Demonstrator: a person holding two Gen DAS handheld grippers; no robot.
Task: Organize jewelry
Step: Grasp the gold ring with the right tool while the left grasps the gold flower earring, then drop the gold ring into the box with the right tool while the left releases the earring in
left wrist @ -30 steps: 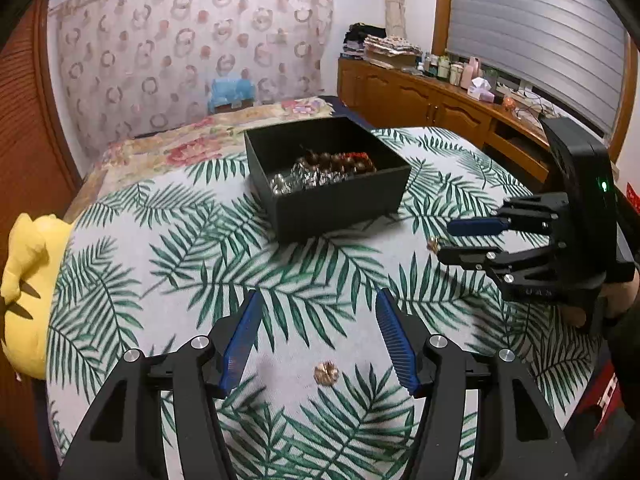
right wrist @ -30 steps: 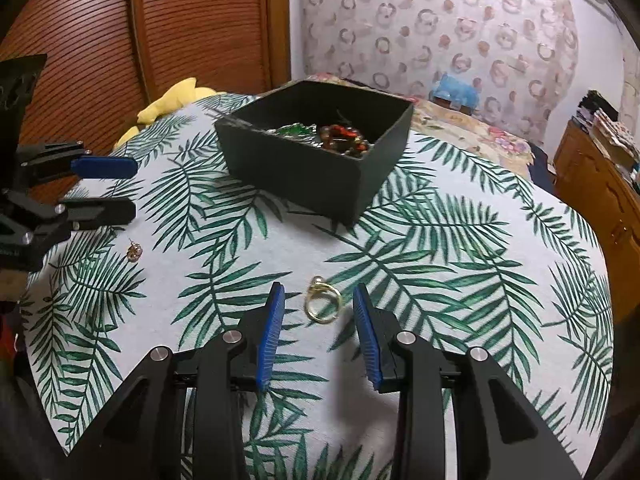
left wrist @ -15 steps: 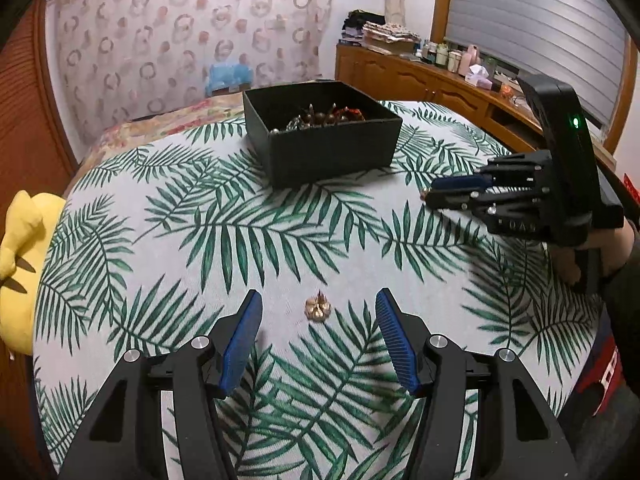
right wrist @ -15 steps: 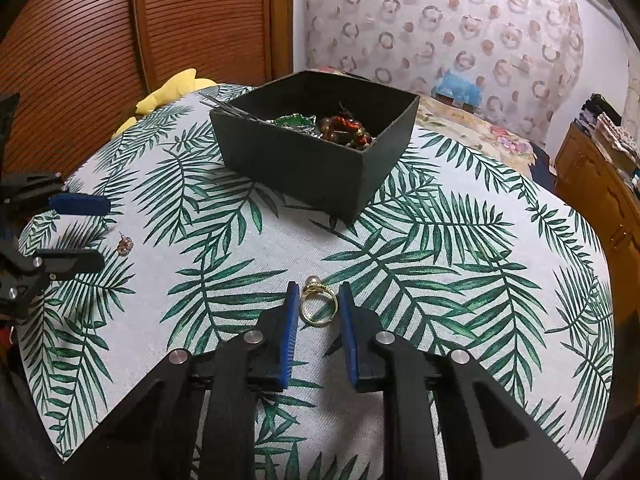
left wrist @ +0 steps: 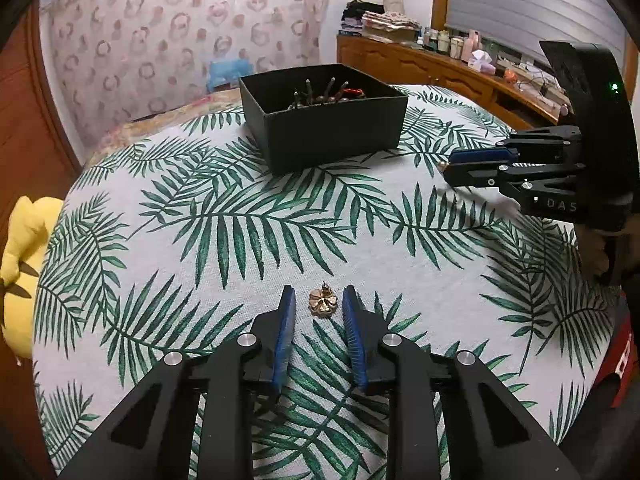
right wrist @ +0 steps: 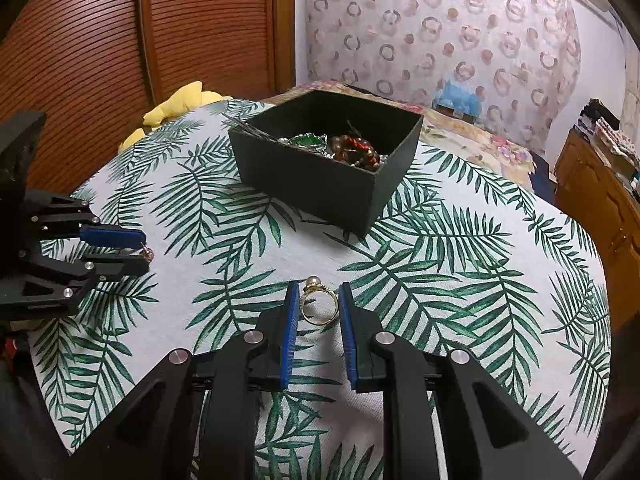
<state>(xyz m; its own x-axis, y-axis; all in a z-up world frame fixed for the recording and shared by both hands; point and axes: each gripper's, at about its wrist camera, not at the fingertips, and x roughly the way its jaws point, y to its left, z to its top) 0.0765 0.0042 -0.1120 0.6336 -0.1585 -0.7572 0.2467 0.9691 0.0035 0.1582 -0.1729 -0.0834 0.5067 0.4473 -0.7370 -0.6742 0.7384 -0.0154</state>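
The left wrist view shows the left gripper (left wrist: 319,306) at the lower centre of the frame, its blue-padded jaws narrowed to a small gap around a little gold flower-shaped earring (left wrist: 321,304) that lies on the palm-leaf tablecloth (left wrist: 224,216); thin slivers of cloth show on either side, so the pads look not yet closed on it. The piece is tiny, light, hard and probably slippery, with a fine post at its far end that could bend, so the safest hold seems to be across the broad flower body, low against the cloth. Towards the upper centre stands the black box (left wrist: 324,136), already holding beads and pins. At the right edge the right gripper (left wrist: 450,166) appears side-on, nearly closed, with something small and gold at its tip. The right wrist view puts the right gripper (right wrist: 319,306) at the lower centre, its jaws drawn in against the two sides of a gold ring (right wrist: 318,307) topped by a pale bead; whether the pads truly pinch it cannot be told. A thin rigid hoop may twist or pop out, so pressing on opposite sides of the band, away from the bead, looks wisest. The box (right wrist: 320,176) sits upper centre, and the left gripper (right wrist: 146,250) shows at the left edge
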